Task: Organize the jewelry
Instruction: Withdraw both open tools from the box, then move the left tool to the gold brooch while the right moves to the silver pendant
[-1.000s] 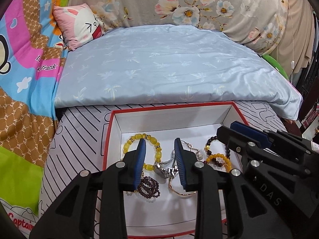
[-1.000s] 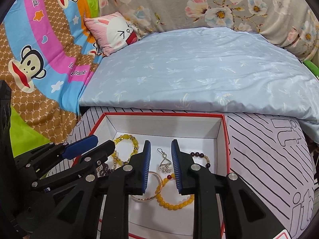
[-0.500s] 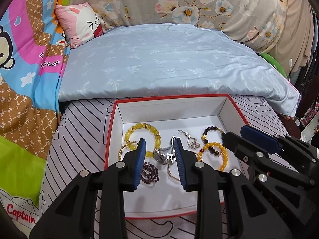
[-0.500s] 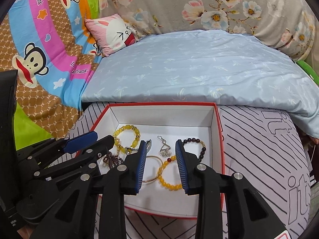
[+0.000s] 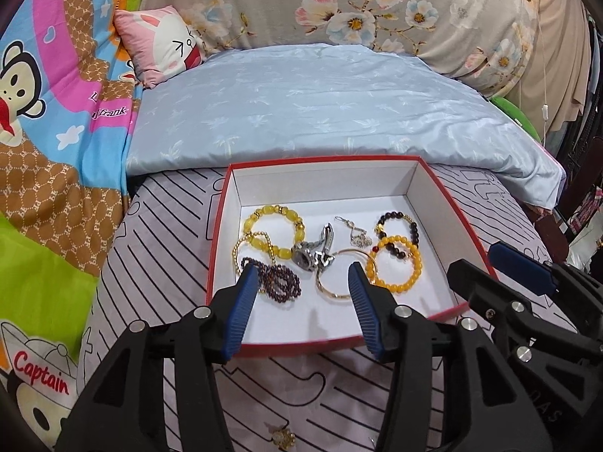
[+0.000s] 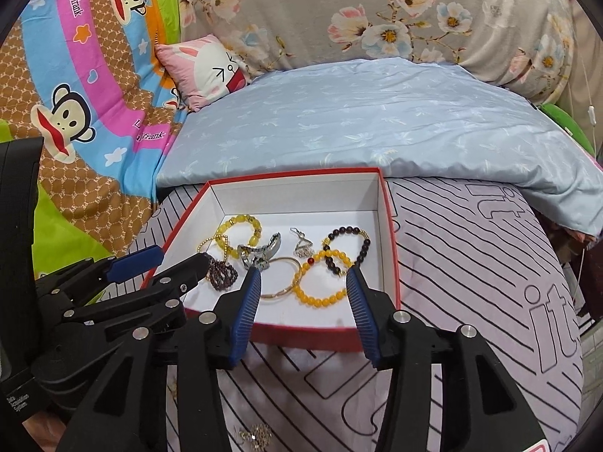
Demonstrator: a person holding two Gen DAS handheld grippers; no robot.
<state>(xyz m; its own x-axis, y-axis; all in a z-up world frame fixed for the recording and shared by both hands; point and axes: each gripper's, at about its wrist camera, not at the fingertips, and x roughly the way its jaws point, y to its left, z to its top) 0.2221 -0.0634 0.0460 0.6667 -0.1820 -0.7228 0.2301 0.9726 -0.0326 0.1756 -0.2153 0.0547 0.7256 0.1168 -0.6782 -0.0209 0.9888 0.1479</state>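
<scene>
Left gripper [image 5: 301, 278], blue-padded black jaws: has just been opening, nothing gripped. Right gripper [image 6: 303, 275]: same, empty.

Both hang over near wall of red-rimmed white cardboard box [image 5: 320, 342] on striped cloth. Beyond the tips, on box floor: yellow bead bracelets [image 5: 399, 263], dark purple bead bracelet [image 5: 279, 278], thin gold bangle [image 5: 335, 275], silver watch [image 5: 312, 252].

Against earlier frames, the tips sit nearer the box's front edge; jewellery is unshifted.

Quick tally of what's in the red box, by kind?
Inside the red box:
Beaded bracelets: 5 (yellow, thin gold-bead, dark purple, dark brown, orange-yellow)
Gold bangle: 1
Silver watch: 1
Silver earring or pendant: 1
Total: 8
</scene>
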